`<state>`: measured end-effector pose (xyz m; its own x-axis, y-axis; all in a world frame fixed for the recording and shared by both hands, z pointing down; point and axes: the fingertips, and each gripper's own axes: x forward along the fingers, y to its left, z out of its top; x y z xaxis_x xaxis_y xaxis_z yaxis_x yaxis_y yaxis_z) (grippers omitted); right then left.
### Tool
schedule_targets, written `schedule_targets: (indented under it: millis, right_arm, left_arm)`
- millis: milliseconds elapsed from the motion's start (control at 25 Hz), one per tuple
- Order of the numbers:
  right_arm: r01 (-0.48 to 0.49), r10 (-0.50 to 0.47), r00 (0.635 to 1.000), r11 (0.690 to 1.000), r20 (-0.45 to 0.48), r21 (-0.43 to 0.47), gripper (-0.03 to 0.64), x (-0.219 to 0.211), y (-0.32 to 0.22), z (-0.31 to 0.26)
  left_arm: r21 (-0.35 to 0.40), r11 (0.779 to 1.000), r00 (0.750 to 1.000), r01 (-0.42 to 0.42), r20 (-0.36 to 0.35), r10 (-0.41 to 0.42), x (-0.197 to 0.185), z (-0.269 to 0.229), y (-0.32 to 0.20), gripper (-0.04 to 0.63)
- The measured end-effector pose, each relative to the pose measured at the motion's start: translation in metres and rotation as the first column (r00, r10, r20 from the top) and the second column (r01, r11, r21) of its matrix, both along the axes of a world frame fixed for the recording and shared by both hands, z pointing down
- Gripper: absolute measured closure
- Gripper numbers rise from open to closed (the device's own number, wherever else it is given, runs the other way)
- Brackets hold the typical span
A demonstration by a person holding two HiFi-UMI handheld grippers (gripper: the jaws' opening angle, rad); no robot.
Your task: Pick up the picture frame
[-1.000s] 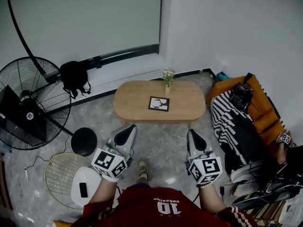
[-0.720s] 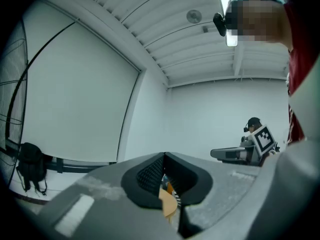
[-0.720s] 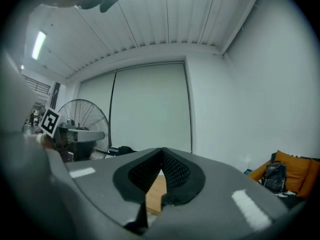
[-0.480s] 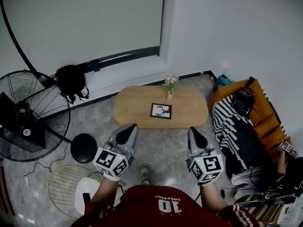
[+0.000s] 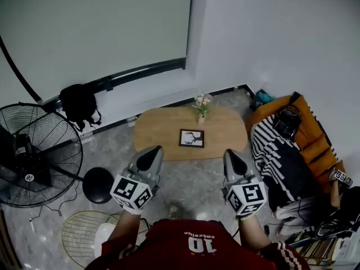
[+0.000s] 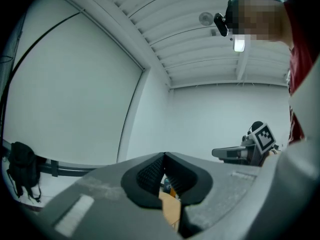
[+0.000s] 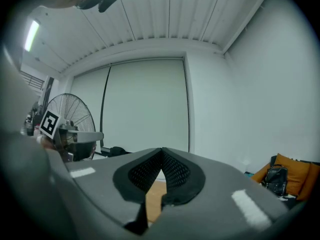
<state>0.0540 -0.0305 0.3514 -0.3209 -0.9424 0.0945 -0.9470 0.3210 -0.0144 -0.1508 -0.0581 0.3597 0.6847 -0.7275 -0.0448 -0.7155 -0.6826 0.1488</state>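
A black picture frame point(image 5: 192, 138) with a deer drawing lies flat in the middle of an oval wooden table point(image 5: 157, 133), seen in the head view. Both grippers point level toward the table, short of its near edge. My left gripper point(image 5: 151, 154) is shut with nothing in it, its tips meeting in the left gripper view point(image 6: 164, 156). My right gripper point(image 5: 231, 157) is shut and empty too, jaws touching in the right gripper view point(image 7: 161, 150). A strip of the tabletop point(image 7: 154, 200) shows below the right jaws.
A small vase of flowers point(image 5: 202, 105) stands at the table's far edge. A big floor fan point(image 5: 35, 153) and a black bag point(image 5: 77, 103) are at the left. An orange seat with striped cloth point(image 5: 279, 153) and a dark bag sits right of the table.
Both grippers have moved forward toward the table together, still shut. The table and frame sit closer in the head view, and the fan has slid down and left.
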Motion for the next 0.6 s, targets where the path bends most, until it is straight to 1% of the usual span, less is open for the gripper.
schedule_targets:
  millis: [240, 600]
  right_arm:
    - [-0.030, 0.030, 1.000, 1.000, 0.003, 0.007, 0.627, -0.007, -0.019, 0.000]
    - [-0.073, 0.073, 0.997, 0.997, -0.009, 0.009, 0.626, 0.006, -0.039, 0.002]
  left_arm:
    - [0.007, 1.000, 1.000, -0.020, -0.008, 0.020, -0.012, 0.003, -0.023, 0.592]
    - [0.001, 0.999, 0.999, -0.046, -0.027, 0.046, -0.006, 0.012, -0.051, 0.592]
